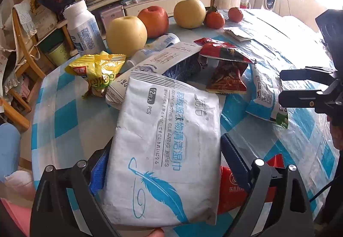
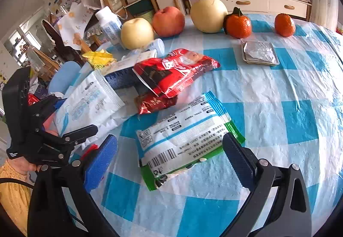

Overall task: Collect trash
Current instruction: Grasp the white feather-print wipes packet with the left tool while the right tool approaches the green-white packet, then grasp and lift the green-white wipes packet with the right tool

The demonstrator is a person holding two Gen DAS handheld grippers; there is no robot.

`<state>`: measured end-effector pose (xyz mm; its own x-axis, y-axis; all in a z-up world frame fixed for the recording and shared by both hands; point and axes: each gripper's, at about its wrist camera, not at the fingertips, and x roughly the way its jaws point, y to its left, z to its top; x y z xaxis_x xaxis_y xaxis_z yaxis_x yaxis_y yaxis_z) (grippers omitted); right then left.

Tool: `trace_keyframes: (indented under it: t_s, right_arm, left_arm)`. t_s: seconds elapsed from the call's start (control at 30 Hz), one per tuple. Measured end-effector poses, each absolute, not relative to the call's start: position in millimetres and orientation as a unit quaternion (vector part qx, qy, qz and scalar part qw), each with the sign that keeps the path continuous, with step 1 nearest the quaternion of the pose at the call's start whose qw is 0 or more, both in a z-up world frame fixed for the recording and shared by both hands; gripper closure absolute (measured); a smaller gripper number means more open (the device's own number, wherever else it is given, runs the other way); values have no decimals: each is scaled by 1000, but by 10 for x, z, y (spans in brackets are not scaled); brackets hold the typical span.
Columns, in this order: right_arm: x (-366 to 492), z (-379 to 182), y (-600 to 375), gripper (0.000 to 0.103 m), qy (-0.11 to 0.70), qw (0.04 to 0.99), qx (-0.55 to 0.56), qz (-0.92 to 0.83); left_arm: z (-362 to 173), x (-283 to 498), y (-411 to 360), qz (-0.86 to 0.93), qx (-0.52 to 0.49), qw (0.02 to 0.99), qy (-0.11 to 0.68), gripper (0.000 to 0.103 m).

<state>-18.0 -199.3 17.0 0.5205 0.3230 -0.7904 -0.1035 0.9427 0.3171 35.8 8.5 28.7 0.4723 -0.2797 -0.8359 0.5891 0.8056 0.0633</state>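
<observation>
My left gripper (image 1: 165,164) holds a white wet-wipes pack (image 1: 167,151) with a blue feather print between its blue pads; the pack also shows in the right wrist view (image 2: 85,104). My right gripper (image 2: 169,155) is open, its jaws on either side of a white, blue and green snack wrapper (image 2: 184,136) lying flat on the checked tablecloth (image 2: 278,112). Red wrappers (image 2: 173,71) lie just beyond it, with a dark red one (image 2: 156,104) underneath. A yellow wrapper (image 1: 98,71) lies at the left.
Two yellow pears (image 2: 209,14), a red apple (image 2: 168,21) and two tangerines (image 2: 239,25) line the far table edge. A white bottle (image 1: 82,28) stands far left. A foil packet (image 2: 259,54) lies far right. A red packet (image 1: 231,189) lies under the left gripper.
</observation>
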Motion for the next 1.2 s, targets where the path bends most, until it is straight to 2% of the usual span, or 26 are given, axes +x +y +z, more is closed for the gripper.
trace_keyframes:
  t_s: [0.17, 0.33, 0.63, 0.83, 0.93, 1.07, 1.2]
  right_arm:
    - [-216, 122, -2049, 4, 479, 868, 105, 83]
    - [-232, 34, -2029, 4, 487, 859, 127, 92]
    - [-153, 7, -1975, 4, 458, 873, 143, 82]
    - [-127, 3, -1884, 5, 455, 882, 101, 66]
    - [-142, 8, -1861, 16, 454, 886, 80, 59]
    - [-140, 20, -1871, 40, 451, 890, 60, 40]
    - [-132, 11, -1898, 46, 447, 892, 58, 39]
  left_arm:
    - [166, 267, -25, -229, 231, 836, 441, 12]
    - [186, 229, -64, -208, 229, 842, 441, 14]
    - [232, 167, -24, -190, 191, 851, 451, 25]
    - [254, 134, 32, -172, 148, 859, 458, 29]
    - [263, 115, 90, -163, 119, 865, 460, 30]
    - [280, 63, 165, -149, 95, 871, 459, 30]
    - [273, 23, 272, -134, 61, 875, 462, 31]
